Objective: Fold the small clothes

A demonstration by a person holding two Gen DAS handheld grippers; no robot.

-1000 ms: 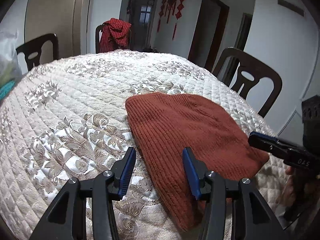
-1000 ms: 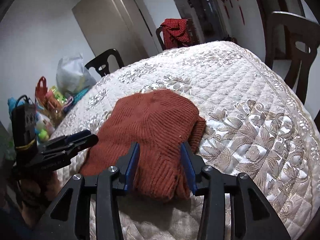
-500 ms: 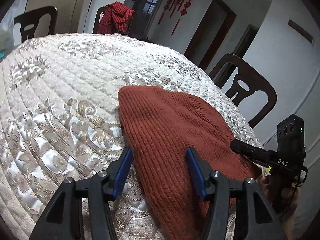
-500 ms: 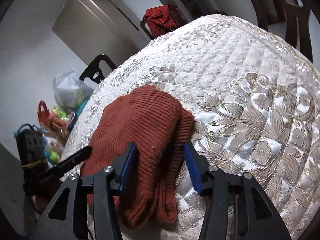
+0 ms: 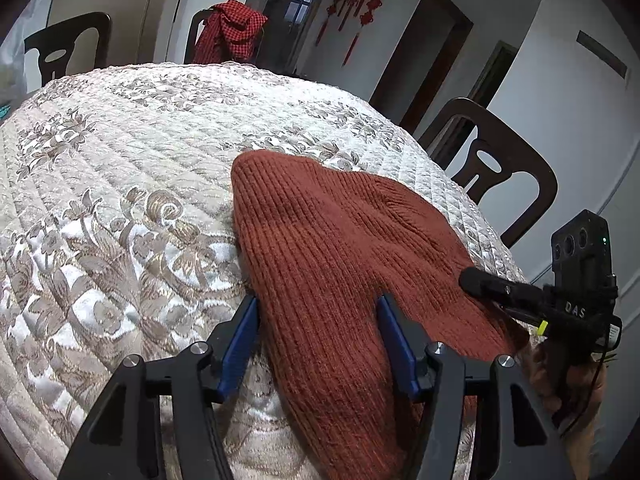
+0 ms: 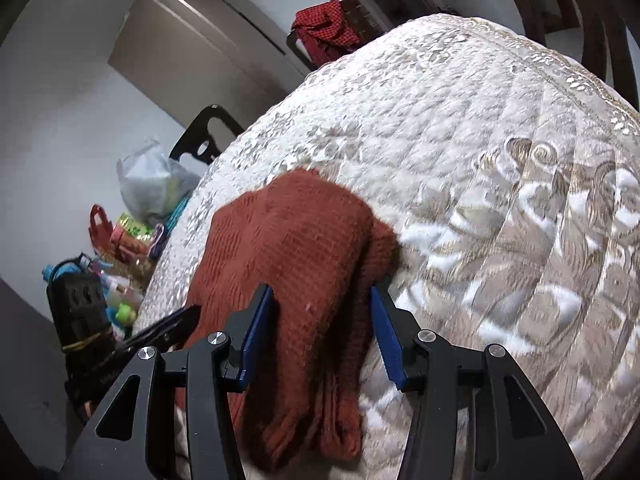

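A rust-red knitted hat [image 5: 340,248] lies flat on the quilted floral tablecloth [image 5: 120,184] near the table's front edge. My left gripper [image 5: 318,332] is open, its blue pads astride the hat's near left part. My right gripper [image 6: 322,322] is open too, its pads astride the hat's [image 6: 296,264] near right end, where the knit bunches into folds. In the left wrist view the right gripper [image 5: 480,284] reaches onto the hat's right edge. In the right wrist view the left gripper's fingers [image 6: 168,326] show at the hat's left side.
Dark wooden chairs [image 5: 500,164] stand around the table; one at the back holds a red checked cloth [image 5: 230,28]. A plastic bag [image 6: 152,184] and colourful small items [image 6: 124,236] sit at the table's left side. The tablecloth stretches far beyond the hat.
Both grippers have moved in over the hat, which now lies between each pair of pads. The right wrist view has tilted and the hat's right end has bunched up.
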